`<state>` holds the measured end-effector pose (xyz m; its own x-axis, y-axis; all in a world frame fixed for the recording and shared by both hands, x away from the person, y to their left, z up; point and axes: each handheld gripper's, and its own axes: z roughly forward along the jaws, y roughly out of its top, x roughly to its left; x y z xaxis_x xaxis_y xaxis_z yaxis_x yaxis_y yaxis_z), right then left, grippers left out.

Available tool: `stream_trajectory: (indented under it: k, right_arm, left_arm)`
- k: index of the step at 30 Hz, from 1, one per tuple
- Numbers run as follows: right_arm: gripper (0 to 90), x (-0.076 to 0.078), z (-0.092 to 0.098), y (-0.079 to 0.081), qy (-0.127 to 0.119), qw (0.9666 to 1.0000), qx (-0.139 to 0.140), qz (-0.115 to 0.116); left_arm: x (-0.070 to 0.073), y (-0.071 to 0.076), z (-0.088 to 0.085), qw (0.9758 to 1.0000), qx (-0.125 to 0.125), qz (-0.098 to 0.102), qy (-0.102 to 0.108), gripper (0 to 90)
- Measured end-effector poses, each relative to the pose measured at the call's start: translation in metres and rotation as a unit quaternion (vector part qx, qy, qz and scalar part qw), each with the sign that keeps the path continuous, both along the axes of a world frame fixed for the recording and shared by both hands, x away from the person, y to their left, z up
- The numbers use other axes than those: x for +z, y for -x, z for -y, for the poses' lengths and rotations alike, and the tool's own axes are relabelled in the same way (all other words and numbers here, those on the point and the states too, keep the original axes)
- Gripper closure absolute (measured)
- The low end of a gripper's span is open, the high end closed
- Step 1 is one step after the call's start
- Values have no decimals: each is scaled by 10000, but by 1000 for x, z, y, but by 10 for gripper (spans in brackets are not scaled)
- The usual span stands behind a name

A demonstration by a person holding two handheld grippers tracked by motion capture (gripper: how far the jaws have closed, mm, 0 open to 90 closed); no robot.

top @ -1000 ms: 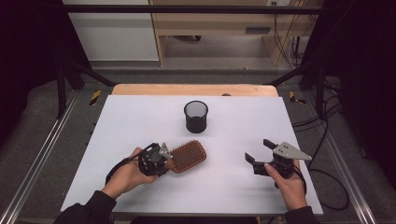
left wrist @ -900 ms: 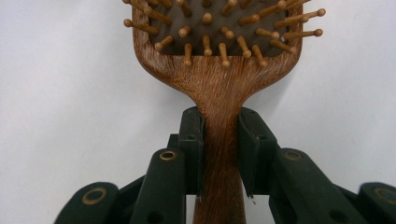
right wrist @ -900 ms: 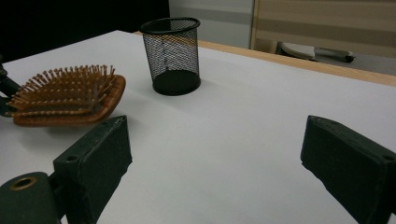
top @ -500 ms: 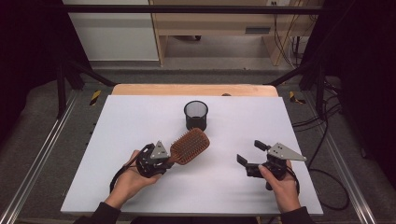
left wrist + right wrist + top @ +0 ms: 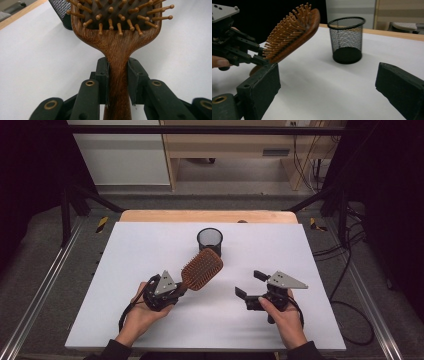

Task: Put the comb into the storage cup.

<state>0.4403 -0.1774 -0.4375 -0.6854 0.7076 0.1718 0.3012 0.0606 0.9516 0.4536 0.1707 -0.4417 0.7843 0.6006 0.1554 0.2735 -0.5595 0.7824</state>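
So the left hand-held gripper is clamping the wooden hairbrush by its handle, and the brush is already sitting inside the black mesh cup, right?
Not quite. The left hand-held gripper does clamp the hairbrush by its handle, but the high view shows the brush lifted beside the mesh cup, not inside it.

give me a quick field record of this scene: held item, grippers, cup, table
held item: hairbrush, lifted off the table, head tilted up toward the cup
left gripper: shut on the brush handle
right gripper: open, empty, off to the right of the brush
cup: black mesh, upright, empty, behind the brush
table: white top
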Motion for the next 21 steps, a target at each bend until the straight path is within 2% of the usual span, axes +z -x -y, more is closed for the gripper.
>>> stream_trajectory:
  k: [1,4,8,10,15,21]
  right_arm:
    - [57,1,-11,-2,17,10000,76,-22]
    - [57,3,-22,-3,36,9999,128,-61]
    - [65,7,-37,-7,-79,9996,160,-199]
    - [68,7,-40,-8,-83,9996,168,-220]
    - [70,11,-54,-11,-161,9992,216,-282]
    - [70,15,-62,-13,-227,9990,255,-299]
  left_arm:
    - [-1,1,0,10000,6,26,15,729]
    - [-1,2,-2,9999,73,72,91,729]
    - [-1,4,-6,9995,128,136,260,729]
    - [0,4,-7,9994,123,121,308,728]
    - [3,6,-11,9985,162,253,460,729]
    - [2,7,-14,9980,221,289,526,729]
